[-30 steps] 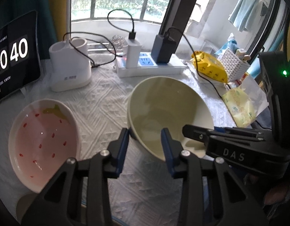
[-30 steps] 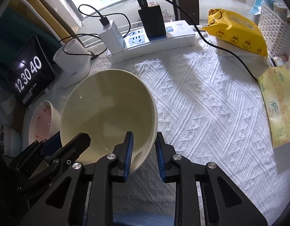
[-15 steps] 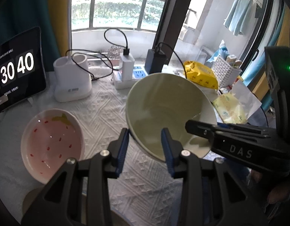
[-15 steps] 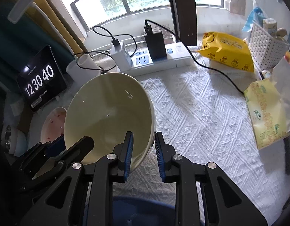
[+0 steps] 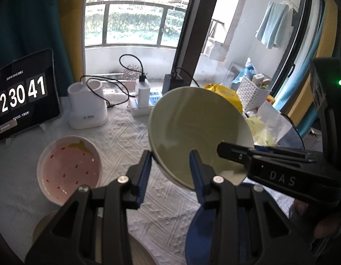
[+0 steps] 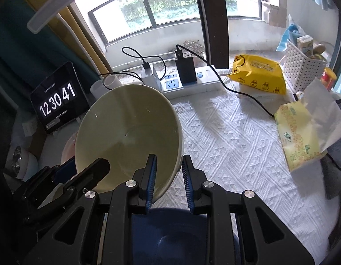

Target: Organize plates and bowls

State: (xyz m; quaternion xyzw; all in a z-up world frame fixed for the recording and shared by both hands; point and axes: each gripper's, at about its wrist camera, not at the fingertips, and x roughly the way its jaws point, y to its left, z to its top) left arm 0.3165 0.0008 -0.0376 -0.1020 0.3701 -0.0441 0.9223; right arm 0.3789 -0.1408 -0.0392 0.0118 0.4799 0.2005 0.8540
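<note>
A pale green bowl (image 5: 197, 132) hangs tilted above the white tablecloth, held from both sides. My left gripper (image 5: 170, 156) is shut on its near left rim, one finger outside the wall and one inside. My right gripper (image 6: 169, 161) is shut on the opposite rim of the pale green bowl (image 6: 128, 137); its finger also shows in the left wrist view. A pink strawberry-print bowl (image 5: 68, 170) rests on the cloth to the left. A dark blue bowl (image 6: 170, 231) sits directly below the grippers, partly hidden by them.
At the back stand a tablet clock (image 5: 22, 95), a white holder (image 5: 86, 108) and a power strip (image 6: 192, 81) with trailing cables. A yellow wipes pack (image 6: 259, 77), a tissue box (image 6: 298, 137) and a white basket (image 6: 303, 66) lie at the right. A beige plate edge (image 5: 139, 251) shows at the bottom.
Both grippers have risen together with the pale green bowl, lifting it off the cloth. The dark blue bowl has come into view beneath them.
</note>
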